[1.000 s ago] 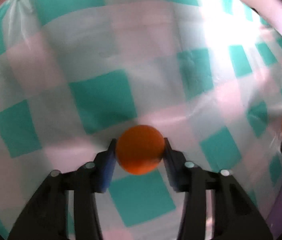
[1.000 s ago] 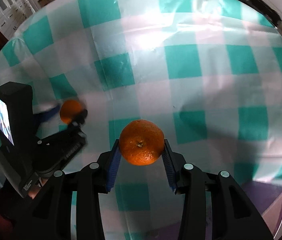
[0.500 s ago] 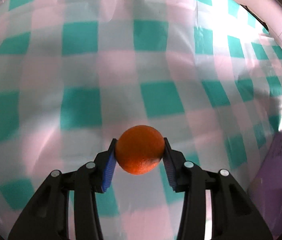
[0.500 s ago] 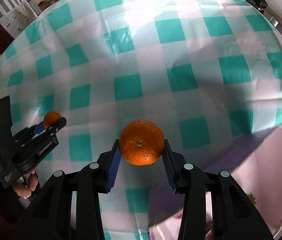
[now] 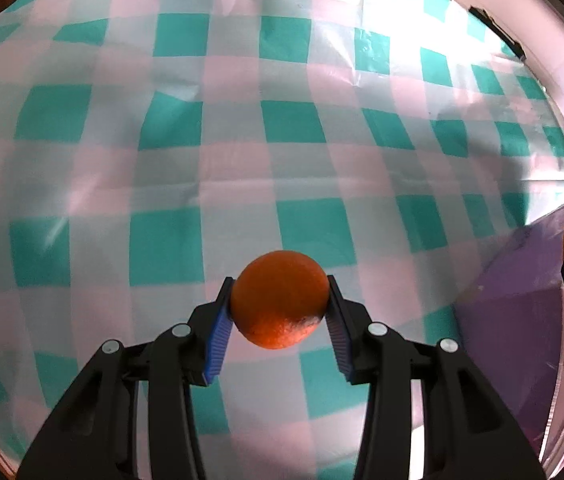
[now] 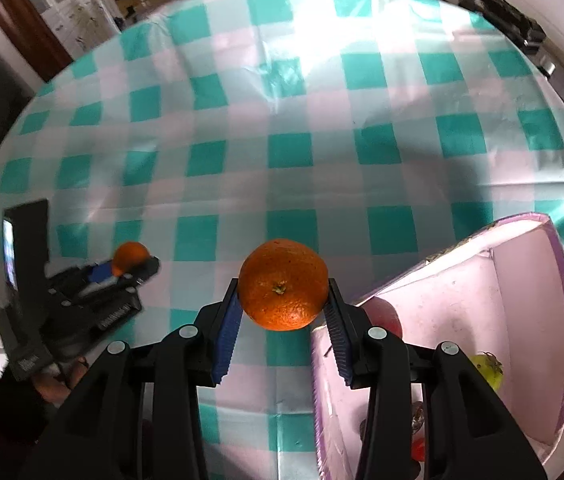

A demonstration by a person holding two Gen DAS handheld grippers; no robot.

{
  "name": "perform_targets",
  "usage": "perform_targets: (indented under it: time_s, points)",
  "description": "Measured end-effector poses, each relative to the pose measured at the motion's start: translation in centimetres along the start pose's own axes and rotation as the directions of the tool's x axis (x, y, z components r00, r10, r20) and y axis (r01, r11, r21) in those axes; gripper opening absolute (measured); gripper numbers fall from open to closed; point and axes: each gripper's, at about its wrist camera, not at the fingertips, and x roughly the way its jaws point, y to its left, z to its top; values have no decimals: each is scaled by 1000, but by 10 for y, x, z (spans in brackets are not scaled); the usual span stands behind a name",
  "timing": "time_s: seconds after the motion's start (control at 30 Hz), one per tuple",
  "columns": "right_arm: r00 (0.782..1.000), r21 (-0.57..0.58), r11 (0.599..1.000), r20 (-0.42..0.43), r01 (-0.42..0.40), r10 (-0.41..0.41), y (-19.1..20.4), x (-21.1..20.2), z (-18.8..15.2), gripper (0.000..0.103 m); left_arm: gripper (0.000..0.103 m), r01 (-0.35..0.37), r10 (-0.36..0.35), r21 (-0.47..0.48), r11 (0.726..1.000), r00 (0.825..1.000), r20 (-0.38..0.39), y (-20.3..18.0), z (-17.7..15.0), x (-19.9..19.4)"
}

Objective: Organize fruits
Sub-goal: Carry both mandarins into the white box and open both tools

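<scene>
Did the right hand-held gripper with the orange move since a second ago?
Yes. The right hand-held gripper, shut on its orange, moved toward the pink bin, which was not in its view before and now sits at its lower right.

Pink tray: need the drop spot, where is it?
In the right wrist view, the pink tray sits lower right on the checked tablecloth.

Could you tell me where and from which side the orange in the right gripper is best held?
As now: the right gripper clamps the orange across its widest middle, pads on opposite sides, stem end facing the camera. It is round, so a grip off the middle would likely slip.
</scene>
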Motion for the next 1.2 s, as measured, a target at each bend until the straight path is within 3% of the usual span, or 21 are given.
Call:
perform_targets:
  time_s: [0.27,0.53,0.87,1.2]
  points:
    - [998,-107,993,46,-42,47,16,-32,-15,40,44,-20,23,-48,999,997,77,0,-16,-47]
    - [994,-119,990,69,-74,82,-10,-54,-49,40,44,-38,44,-39,999,986,158,-16,-36,-95]
    - [992,-75,992,77,-97,103,-64,-75,-99,40,44,-20,-6,117,993,975,221,-86,-66,-126]
    - [994,28,997,85,-65,62,-118,-89,-140,40,44,29,-91,273,962,972,218,-151,-88,-133]
